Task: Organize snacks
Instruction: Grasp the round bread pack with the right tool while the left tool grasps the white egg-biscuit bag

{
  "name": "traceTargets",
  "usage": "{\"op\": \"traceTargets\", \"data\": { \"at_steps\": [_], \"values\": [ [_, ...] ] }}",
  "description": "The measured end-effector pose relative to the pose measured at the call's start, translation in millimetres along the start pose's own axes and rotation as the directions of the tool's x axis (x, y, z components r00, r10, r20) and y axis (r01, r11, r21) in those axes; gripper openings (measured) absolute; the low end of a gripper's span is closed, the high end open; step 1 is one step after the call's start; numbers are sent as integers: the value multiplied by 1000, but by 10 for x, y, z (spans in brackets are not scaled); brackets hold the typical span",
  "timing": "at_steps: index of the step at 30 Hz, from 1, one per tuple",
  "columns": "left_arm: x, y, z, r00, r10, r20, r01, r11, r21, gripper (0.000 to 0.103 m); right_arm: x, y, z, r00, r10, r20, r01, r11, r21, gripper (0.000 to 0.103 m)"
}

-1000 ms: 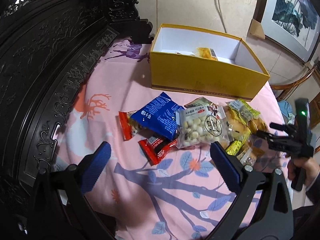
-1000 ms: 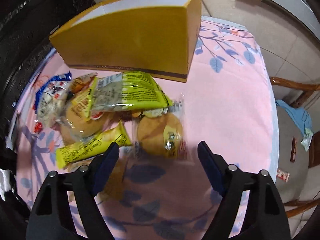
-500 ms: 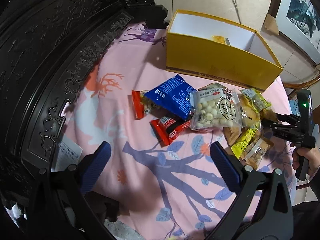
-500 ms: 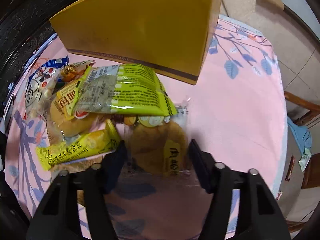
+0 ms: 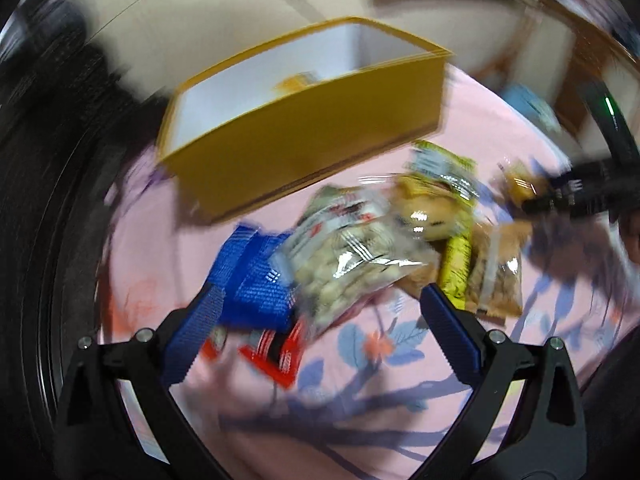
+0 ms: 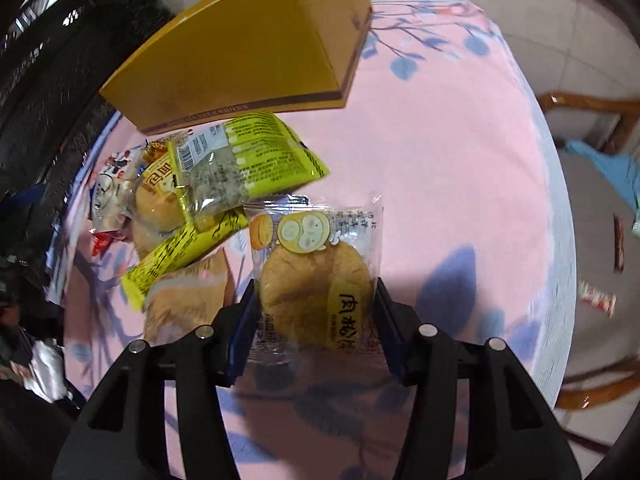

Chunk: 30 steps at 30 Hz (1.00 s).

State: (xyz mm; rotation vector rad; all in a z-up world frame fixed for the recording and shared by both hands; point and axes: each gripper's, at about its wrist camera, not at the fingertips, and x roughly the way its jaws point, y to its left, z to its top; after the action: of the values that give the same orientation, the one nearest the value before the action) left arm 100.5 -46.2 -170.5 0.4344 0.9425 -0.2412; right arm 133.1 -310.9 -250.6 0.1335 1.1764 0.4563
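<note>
Meanwhile, on pink floral cloth (image 6: 460,160) (tiled floor (image 6: 560,12) beyond), right jaws grip a bun packet (image 6: 316,276); left jaws gape.

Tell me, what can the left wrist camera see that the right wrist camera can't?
Only the left wrist view shows the box's white inside, the blue packet and the open left gripper. Only the right wrist view shows the right gripper shut on the clear-wrapped bun, and the wooden chair. Both show the yellow box, the lime-green packet and the pink cloth.
</note>
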Motion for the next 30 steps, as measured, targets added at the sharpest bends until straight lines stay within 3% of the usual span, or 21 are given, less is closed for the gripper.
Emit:
{"op": "traceTargets", "data": {
  "at_steps": [3,8,11,14,20,22,24,30],
  "values": [
    [170,-101,74,999,-53,-1,53,982,182,101,-21,6,-57,1000,16,6,-16,1000,11,55],
    [499,-187,125,995,-84,-54,98,904,417,101,-26,-14,-74,999,28,16,-29,998,47,55],
    [626,-200,124,993,-96,-70,119,841,527,101,-22,-33,-71,999,29,19,-30,998,57,55],
    [759,-207,158,989,-107,-99,145,810,568,101,-20,-47,-63,999,37,20,-38,997,70,55],
    [986,-195,202,981,-126,-146,186,818,544,101,-17,-45,-63,999,34,16,-35,998,57,55],
    [1033,-174,188,976,-138,-169,208,820,533,92,-13,-43,-61,999,34,16,-35,998,59,55],
    [1050,-124,199,966,-170,-195,245,845,474,77,-12,-44,-61,999,36,20,-37,997,64,55],
    [926,33,177,963,-209,-173,256,909,328,72,-14,-49,-81,999,32,30,-33,997,64,55]
  ]
}}
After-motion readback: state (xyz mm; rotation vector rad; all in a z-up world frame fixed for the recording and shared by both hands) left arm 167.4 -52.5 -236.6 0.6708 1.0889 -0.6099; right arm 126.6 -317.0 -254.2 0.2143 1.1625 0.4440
